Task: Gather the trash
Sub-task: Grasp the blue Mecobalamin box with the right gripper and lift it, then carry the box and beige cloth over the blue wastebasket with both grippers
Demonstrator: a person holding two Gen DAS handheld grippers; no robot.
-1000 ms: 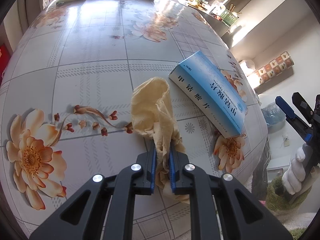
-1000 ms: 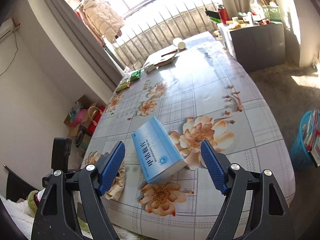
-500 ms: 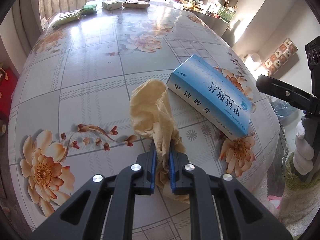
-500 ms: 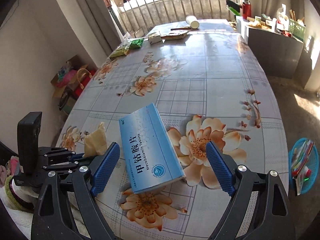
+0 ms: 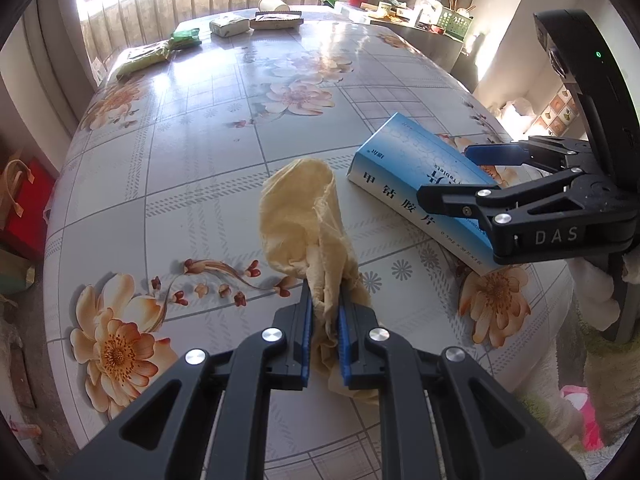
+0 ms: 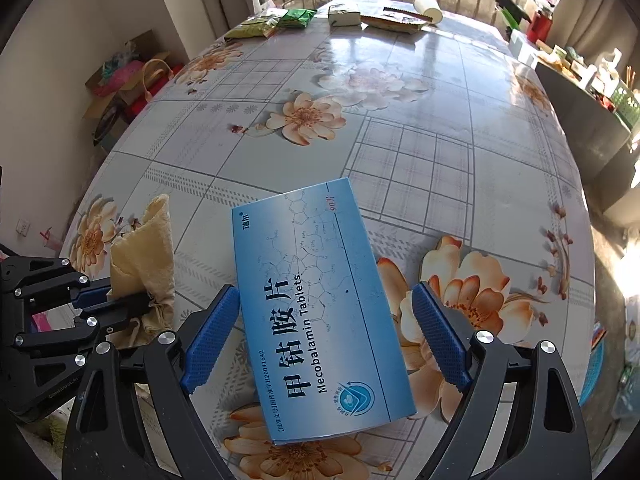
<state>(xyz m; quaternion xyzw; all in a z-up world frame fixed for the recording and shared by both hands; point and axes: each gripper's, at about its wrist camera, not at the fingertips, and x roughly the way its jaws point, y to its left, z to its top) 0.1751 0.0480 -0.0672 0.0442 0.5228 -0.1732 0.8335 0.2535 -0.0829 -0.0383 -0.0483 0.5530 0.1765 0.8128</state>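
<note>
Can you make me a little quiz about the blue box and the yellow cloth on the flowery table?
1. True or false: the left gripper is shut on the yellow cloth.
2. Where is the blue box? A) lying on the table between the right gripper pads B) lifted in the air C) under the cloth
3. Fill in: the English word before "Tablets" on the box is ____.

Key: 1 true; 2 A; 3 Mecobalamin.

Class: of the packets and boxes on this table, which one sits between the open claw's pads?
The blue tablet box, near the table's front edge; the other packets lie far off beside the window.
</note>
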